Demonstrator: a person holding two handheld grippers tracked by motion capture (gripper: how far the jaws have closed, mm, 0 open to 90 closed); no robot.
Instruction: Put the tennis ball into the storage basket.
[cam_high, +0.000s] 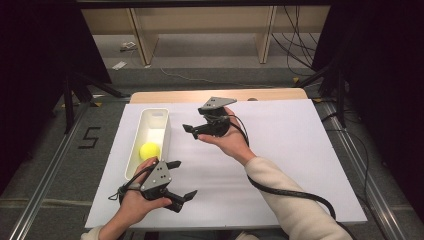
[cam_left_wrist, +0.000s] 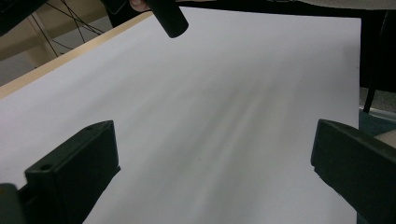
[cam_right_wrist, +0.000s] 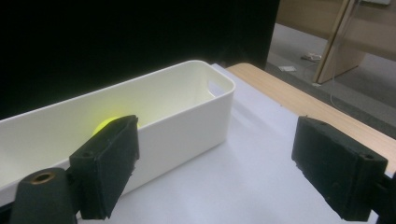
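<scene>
A long white bin (cam_high: 161, 124) lies at the left of the white sheet (cam_high: 285, 150), with a yellow ball (cam_high: 149, 150) in its near half. My left gripper (cam_high: 182, 180) hovers just right of the bin's near end, open, with only the bare sheet (cam_left_wrist: 210, 93) between its jaws (cam_left_wrist: 210, 172). My right gripper (cam_high: 194, 122) is held above the sheet right of the bin's middle, pointing left at it. It is open (cam_right_wrist: 215, 168). Its view looks along the bin (cam_right_wrist: 187, 107), and the ball (cam_right_wrist: 105, 124) peeks out behind the left jaw.
The wooden table edge (cam_high: 270, 94) shows past the sheet's far side. Wooden shelving legs (cam_high: 142, 40) and cables stand on the floor beyond. Black stands flank the table at left (cam_high: 70, 100) and right (cam_high: 340, 85). The right half of the sheet is bare.
</scene>
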